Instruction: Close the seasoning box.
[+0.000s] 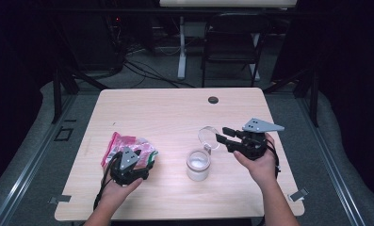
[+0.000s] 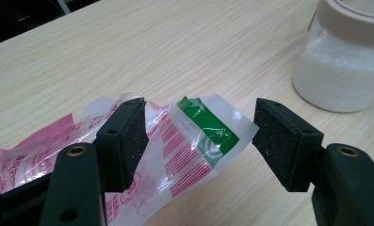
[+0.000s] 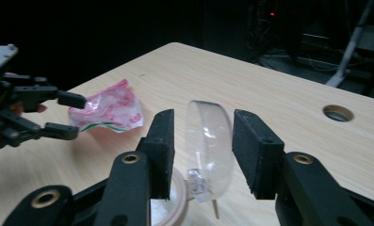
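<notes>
One open jar [image 1: 198,165] stands between bag [image 1: 128,146] and lid [image 1: 208,137].

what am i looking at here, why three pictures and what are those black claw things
A person sits at a wooden table and holds a hand tool with two black jaws in each hand. The high view is taken from above the table. The other two come from small cameras riding on each tool, looking along its jaws.

On the table are a crinkled plastic bag, printed red and green, and a jar of white grains with a clear hinged lid flipped up.

The left gripper has its jaws around the end of the bag; one pad touches it, the other stands clear. The right gripper has its jaws either side of the lid, with gaps showing, so nothing is clamped.
</notes>
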Motion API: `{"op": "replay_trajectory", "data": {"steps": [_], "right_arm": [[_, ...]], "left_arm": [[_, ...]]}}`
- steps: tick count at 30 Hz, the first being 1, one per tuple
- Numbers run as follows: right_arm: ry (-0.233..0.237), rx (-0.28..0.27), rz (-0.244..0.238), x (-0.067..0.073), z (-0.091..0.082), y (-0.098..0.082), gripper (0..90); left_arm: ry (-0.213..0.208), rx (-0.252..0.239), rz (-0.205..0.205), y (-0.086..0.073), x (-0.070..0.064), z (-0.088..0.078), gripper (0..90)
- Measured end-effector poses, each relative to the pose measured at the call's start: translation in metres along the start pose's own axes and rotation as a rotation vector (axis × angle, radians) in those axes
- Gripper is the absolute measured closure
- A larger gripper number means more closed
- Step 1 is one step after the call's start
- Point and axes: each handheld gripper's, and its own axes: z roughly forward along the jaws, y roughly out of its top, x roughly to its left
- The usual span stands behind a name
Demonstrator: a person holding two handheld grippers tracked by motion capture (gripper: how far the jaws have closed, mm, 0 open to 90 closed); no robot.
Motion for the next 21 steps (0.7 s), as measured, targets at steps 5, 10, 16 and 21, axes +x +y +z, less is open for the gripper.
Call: {"op": "replay_trajectory", "data": {"steps": [5,10,16,21], "right_arm": [[-0.045,-0.002,0.016,-0.007,-0.003,-0.002,66.8],[-0.077,0.016,0.031,-0.015,-0.003,-0.006,76.2],[-0.103,0.036,0.048,-0.022,0.002,-0.013,88.8],[-0.104,0.052,0.049,-0.026,0.005,-0.017,90.0]], "left_arm": [[-0.018,-0.029,-0.023,0.001,-0.001,-0.003,37.8],[-0.008,-0.024,-0.016,0.001,-0.002,-0.003,38.4],[-0.002,-0.022,-0.014,0.0,-0.002,-0.002,39.4],[0.004,-0.023,-0.022,-0.002,0.0,-0.002,39.9]]}}
